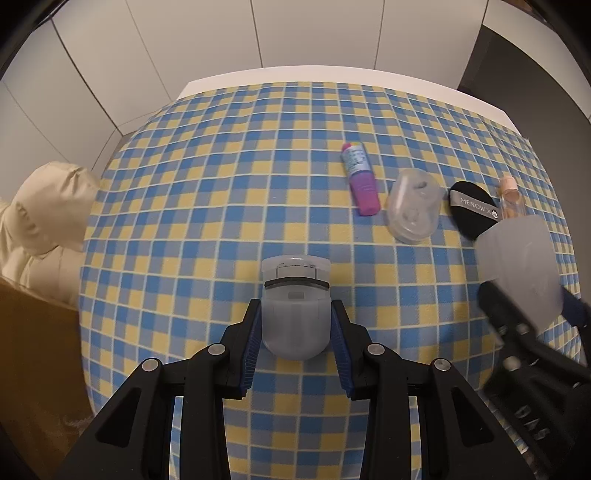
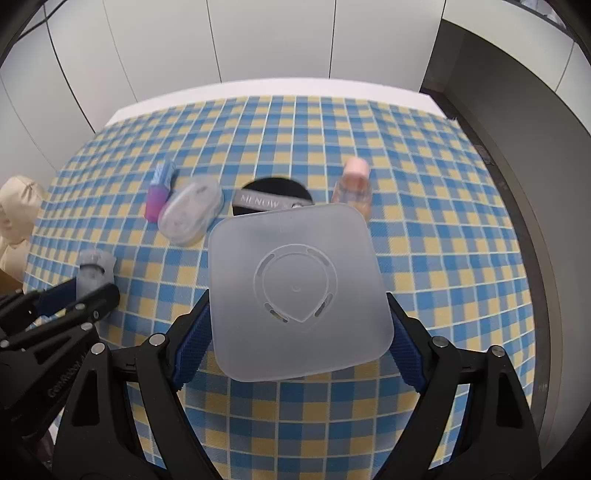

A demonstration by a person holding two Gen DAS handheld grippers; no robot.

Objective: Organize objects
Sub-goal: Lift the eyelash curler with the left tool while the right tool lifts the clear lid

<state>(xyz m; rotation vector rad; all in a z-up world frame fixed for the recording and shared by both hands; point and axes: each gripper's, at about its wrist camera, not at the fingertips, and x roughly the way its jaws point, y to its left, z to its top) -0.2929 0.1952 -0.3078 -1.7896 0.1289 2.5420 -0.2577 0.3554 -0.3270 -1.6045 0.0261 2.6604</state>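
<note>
Left gripper [image 1: 295, 325] closed narrow on a small frosted grey plastic eyelash curler [image 1: 295, 306], blue pads pressed on both its sides, curler head pointing away over the blue-and-yellow checked tablecloth [image 1: 221, 184]. Right gripper [image 2: 299, 325] held wide around a frosted translucent square plastic container [image 2: 295, 288], its flat underside toward the camera, blue pads touching its left and right walls; container raised above the cloth.

Further out, in a row on the cloth: a purple cylindrical tube with a grey label [image 1: 360, 179], lying flat; just beside it a clear oval plastic case [image 1: 413, 205]; next a black round powder puff with a grey ribbon [image 1: 472, 210]; then a small clear bottle with a pink cap [image 2: 352, 184], partly hidden behind the container. Beyond the left table edge, a cream padded jacket [image 1: 44, 210]. Behind the table, white wall panels [image 1: 295, 33].
</note>
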